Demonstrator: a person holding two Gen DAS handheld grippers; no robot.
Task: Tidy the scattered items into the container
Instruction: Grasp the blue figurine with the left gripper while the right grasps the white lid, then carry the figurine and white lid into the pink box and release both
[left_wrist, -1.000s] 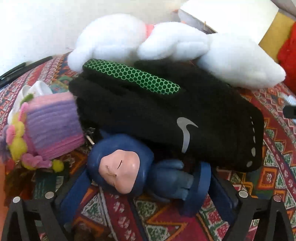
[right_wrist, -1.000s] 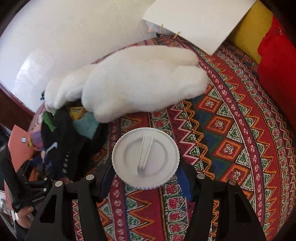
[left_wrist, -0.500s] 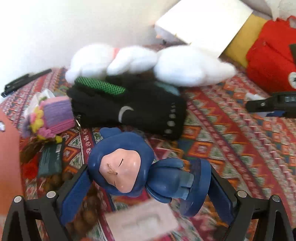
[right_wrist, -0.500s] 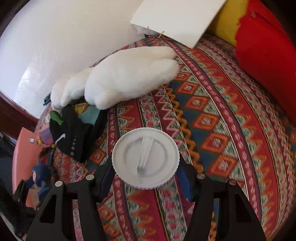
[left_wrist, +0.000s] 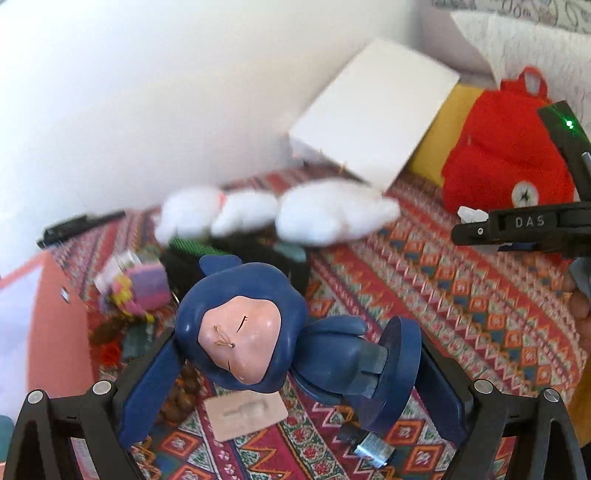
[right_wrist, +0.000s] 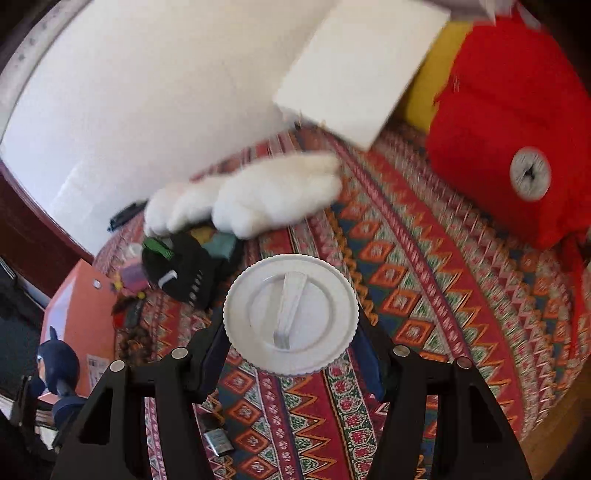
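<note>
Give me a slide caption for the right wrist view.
Right gripper holds a white lid above the patterned cloth.

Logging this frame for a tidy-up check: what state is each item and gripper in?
left gripper: shut on the blue figurine, lifted off the cloth
right gripper: shut on the white lid, lifted
white plush: lying on the cloth
black glove: lying beside the plush
orange container: open
</note>
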